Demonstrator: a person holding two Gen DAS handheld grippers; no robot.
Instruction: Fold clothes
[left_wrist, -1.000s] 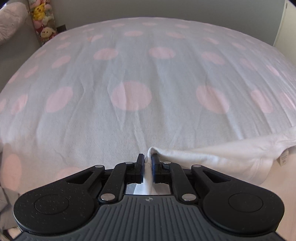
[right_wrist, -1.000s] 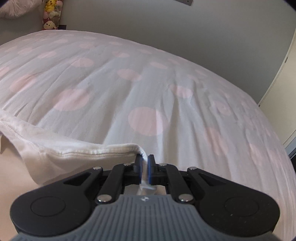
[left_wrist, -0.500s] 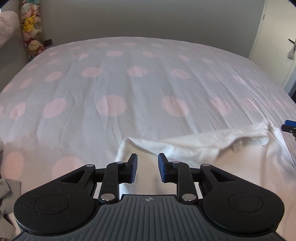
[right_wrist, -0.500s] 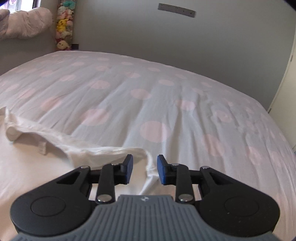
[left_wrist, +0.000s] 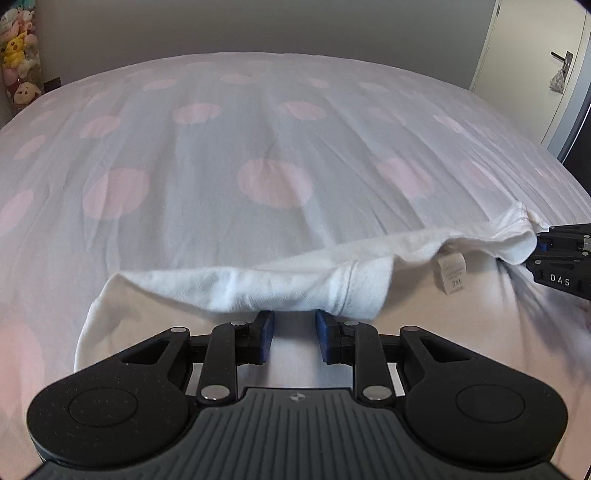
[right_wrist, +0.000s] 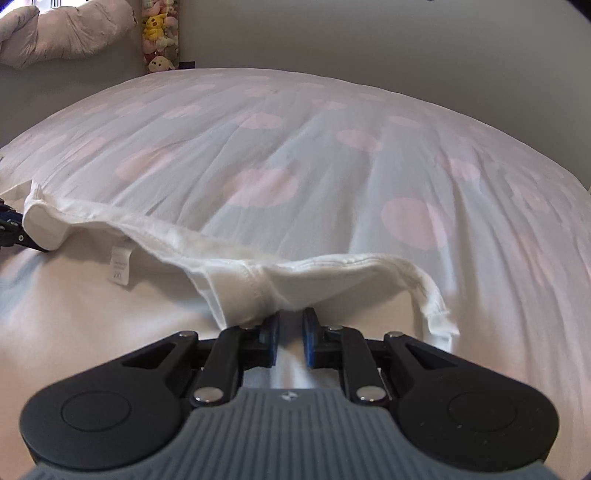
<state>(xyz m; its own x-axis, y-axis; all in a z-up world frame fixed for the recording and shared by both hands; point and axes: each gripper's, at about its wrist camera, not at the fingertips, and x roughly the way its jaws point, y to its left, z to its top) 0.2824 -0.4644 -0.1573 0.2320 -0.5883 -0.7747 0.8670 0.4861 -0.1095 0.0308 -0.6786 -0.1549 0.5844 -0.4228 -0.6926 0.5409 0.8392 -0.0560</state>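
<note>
I see a white shirt (left_wrist: 258, 284) lying on a bed (left_wrist: 184, 155) covered with a pale sheet dotted with large pink circles; the shirt sits at the near edge, directly under and ahead of both tongs, its far edge rolled back in a loose, rumpled fold. The left gripper (left_wrist: 294, 338) stands narrowly apart with nothing pinched, bare cloth showing in the gap and the rolled edge just beyond the tips. The right gripper (right_wrist: 290, 338) has an even narrower gap and its jaws are closing; cloth lies beneath the gap, but the pads do not press on any of it. I judge the shirt light, soft and limp: it will sag and crumple wherever it is unsupported, and thin layers may slip from a shallow pinch. The stitched hem of the rolled edge looks the firmest place to grip, one tong near each end. The left view shows a door (left_wrist: 535, 74) at right and the right tong's tip beside the shirt's corner. The right view shows a bundled duvet (right_wrist: 66, 29) and the shirt's free corner (right_wrist: 439, 314), both unseen from the left. Both show the size tag (right_wrist: 120, 267) and plush toys (right_wrist: 160, 33).
</note>
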